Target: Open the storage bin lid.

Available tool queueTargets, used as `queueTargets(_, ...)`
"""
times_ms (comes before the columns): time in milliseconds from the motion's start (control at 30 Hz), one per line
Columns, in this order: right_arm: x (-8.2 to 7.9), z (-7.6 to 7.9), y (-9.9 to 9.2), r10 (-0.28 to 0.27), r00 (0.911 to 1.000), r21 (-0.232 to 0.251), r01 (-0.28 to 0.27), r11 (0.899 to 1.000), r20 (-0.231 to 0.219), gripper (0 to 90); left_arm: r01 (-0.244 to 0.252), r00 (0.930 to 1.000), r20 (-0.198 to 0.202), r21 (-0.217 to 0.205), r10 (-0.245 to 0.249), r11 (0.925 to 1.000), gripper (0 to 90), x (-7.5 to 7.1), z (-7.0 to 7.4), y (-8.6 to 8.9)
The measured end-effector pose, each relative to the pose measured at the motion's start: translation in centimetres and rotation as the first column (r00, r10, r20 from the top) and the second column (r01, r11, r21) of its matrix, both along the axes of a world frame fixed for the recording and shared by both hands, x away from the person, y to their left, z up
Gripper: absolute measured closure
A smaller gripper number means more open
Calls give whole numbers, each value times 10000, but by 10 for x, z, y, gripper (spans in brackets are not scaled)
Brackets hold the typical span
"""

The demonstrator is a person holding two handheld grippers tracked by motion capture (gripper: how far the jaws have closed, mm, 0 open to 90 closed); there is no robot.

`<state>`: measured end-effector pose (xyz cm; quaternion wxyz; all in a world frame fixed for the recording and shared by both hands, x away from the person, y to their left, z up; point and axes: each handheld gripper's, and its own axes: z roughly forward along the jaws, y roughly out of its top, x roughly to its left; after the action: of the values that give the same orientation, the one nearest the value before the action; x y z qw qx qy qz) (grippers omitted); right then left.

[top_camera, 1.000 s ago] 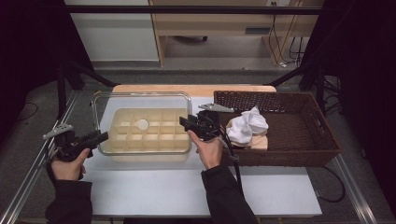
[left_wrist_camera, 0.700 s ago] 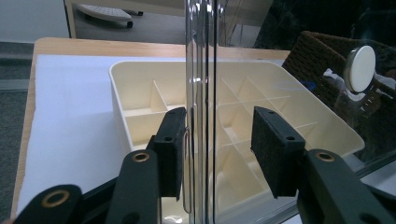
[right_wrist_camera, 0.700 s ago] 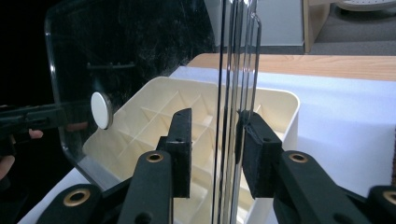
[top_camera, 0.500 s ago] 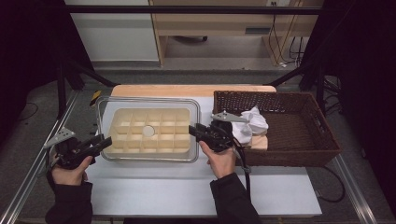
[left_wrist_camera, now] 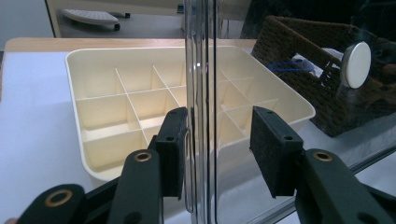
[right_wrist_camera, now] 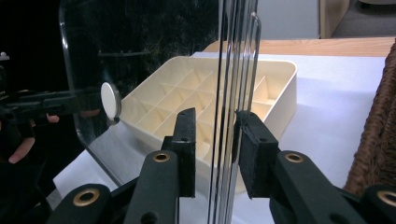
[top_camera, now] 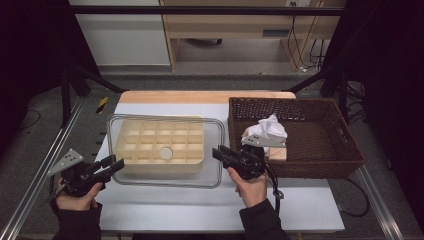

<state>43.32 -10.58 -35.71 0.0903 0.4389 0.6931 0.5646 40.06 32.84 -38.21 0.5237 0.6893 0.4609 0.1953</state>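
Left tongs (top_camera: 118,164), in a hand at the near left: spread, with the edge of the clear rectangular plastic lid (top_camera: 216,150) between the jaws, one pad at it and the other apart. Right tongs (top_camera: 218,152), near right: jaws have just been closing around the lid's opposite edge; contact cannot be told. The lid hangs level over the cream compartmented plastic tray (top_camera: 160,146) on the white tabletop (top_camera: 200,205). Farther right: dark woven wicker basket (top_camera: 345,145) holding crumpled white cloth (top_camera: 269,129).

Clear lid (left_wrist_camera: 201,70) between gripper (left_wrist_camera: 219,149) pads
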Motion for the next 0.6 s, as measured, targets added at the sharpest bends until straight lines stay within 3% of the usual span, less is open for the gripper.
queueTargets(433, -34, -8, -12, 369, 9991, -161, -366, 9992, 198, 723, 244, 9991, -341, 56, -242, 9997, 559, -32, -19, -10)
queueTargets(600, -41, -18, -17, 334, 9994, -178, -334, 9993, 15, 713, 279, 9988, -400, 142, -273, 9995, 572, -42, -25, -15)
